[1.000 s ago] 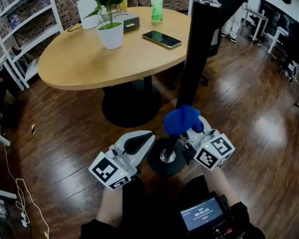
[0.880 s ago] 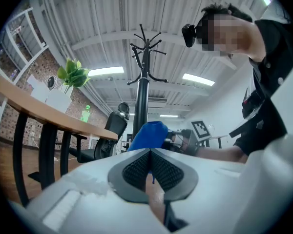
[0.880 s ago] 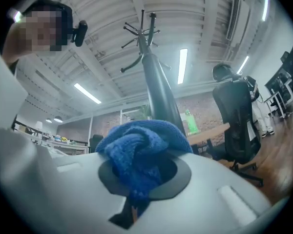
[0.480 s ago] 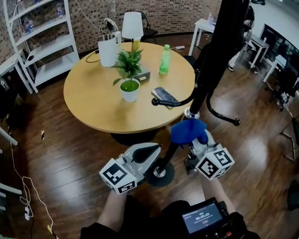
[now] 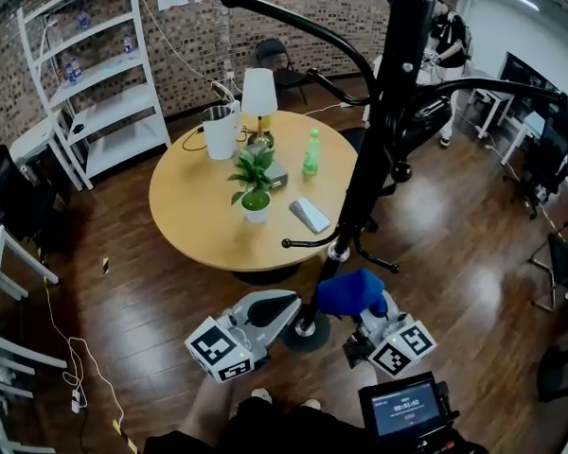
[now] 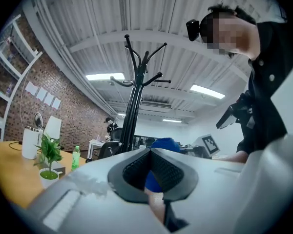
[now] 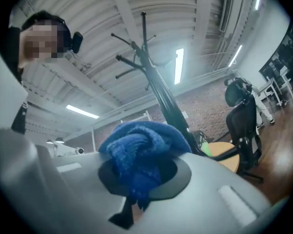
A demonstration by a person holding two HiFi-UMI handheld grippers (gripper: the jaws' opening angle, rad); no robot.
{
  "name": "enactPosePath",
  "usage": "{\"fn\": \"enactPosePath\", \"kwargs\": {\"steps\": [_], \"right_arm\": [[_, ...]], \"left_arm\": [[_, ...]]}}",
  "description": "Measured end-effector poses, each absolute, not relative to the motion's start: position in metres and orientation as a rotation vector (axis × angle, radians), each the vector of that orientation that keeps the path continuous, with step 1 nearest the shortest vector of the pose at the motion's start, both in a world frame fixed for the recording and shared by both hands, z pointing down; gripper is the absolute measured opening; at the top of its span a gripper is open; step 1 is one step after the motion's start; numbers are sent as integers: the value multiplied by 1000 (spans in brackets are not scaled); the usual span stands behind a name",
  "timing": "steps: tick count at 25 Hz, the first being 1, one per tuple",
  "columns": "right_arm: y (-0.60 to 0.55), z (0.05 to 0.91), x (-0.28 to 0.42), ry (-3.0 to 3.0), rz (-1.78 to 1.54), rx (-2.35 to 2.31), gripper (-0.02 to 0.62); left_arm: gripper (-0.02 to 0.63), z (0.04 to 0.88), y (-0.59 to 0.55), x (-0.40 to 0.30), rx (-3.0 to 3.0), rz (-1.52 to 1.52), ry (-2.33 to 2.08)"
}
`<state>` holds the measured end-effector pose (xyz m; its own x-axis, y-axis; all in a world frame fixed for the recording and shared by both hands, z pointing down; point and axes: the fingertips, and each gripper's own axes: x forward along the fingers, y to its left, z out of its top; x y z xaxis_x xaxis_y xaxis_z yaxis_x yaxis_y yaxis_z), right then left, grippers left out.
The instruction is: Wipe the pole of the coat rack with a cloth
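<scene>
The tall black coat rack pole [image 5: 367, 149] stands on the wooden floor just beside a round worktop [image 5: 194, 218], and its curved hooks spread out at several heights. At its foot is the round base [image 5: 308, 335]. The right hand-held gripper [image 7: 139, 184] has its jaws closed on a bunched blue cloth [image 5: 350, 293], which bulges out above the tips. The cloth sits low on the pole, under the lowest hooks and a little above the base. It seems to lie against the pole's right side, but I cannot confirm real contact. The left hand-held gripper [image 6: 154, 177] has its jaws together with nothing between them, and its tip is near the base on the other side. I judge that the wiping is at the lowest stretch of the pole. No visible mark tells which part is already clean, so the long stretch above may still be left to wipe.
</scene>
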<state>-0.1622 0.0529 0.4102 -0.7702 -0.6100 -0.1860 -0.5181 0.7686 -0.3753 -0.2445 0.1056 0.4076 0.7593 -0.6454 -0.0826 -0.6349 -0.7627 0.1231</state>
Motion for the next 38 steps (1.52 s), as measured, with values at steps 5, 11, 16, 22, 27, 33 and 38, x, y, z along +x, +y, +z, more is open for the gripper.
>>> {"fn": "enactPosePath", "kwargs": {"steps": [5, 11, 16, 22, 27, 33, 38], "right_arm": [[100, 358, -144, 2643, -379, -773, 21], [121, 343, -129, 2575, -406, -717, 21], [135, 329, -127, 2550, -368, -724, 21], [139, 328, -121, 2545, -360, -784, 21], [138, 338, -125, 2554, -408, -837, 21], [137, 353, -132, 2545, -464, -884, 21], [124, 359, -141, 2547, -509, -929, 21]], "left_arm": [[-8, 372, 125, -217, 2921, -262, -958], [-8, 345, 131, -206, 2972, -292, -918], [-8, 335, 133, -201, 3001, -310, -871], [-8, 338, 136, -198, 3013, -315, -800], [-8, 342, 133, -201, 3009, -328, -755], [-8, 357, 127, -208, 2988, -346, -680], [-8, 363, 110, -221, 2964, -370, -642]]}}
